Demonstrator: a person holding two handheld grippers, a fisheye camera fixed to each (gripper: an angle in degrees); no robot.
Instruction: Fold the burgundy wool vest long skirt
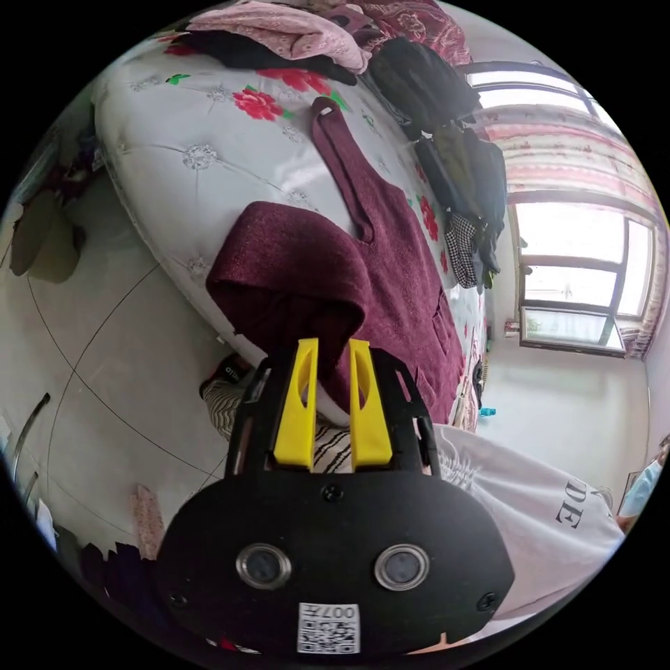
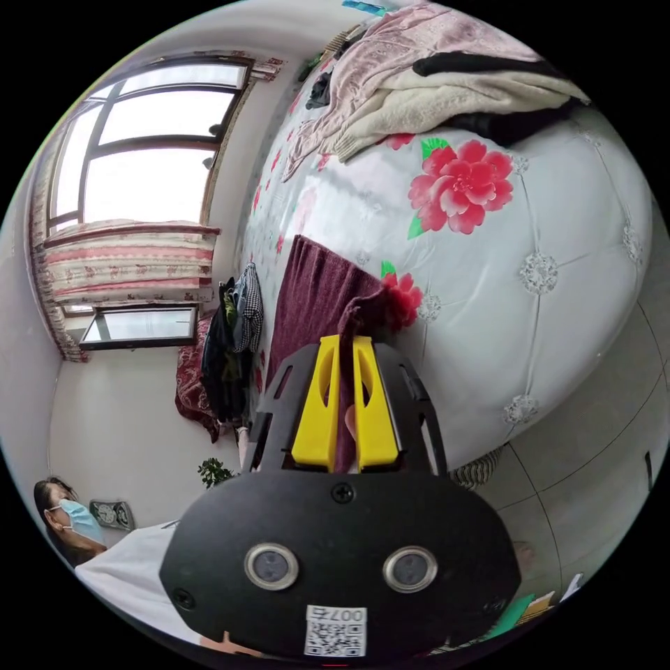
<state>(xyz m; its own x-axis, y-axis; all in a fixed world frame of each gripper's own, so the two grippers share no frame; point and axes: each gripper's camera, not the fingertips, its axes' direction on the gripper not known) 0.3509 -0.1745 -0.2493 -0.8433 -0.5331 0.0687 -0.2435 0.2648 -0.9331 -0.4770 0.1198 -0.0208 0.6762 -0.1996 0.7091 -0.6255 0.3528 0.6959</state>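
Note:
The burgundy vest skirt (image 1: 391,279) lies spread on a white quilted bed with red flowers (image 1: 181,153). One shoulder strap (image 1: 342,160) lies flat, pointing toward the far clothes piles. A thick fold of it (image 1: 279,279) is raised and doubled over toward my left gripper (image 1: 333,345), whose yellow jaws stand a little apart with the fabric running between them. In the right gripper view the skirt (image 2: 314,307) stretches away across the bed (image 2: 558,265). A narrow strip of its edge (image 2: 351,314) rises into my right gripper (image 2: 347,342), whose jaws are shut tight on it.
Piles of pink, cream and black clothes (image 1: 293,35) (image 2: 433,84) lie along the far side of the bed. Dark garments (image 1: 453,160) lie beside the skirt. A person's white shirt (image 1: 530,502) and striped trousers (image 1: 230,405) are close by. Tiled floor (image 1: 91,363) lies below, and a window (image 2: 146,153) beyond.

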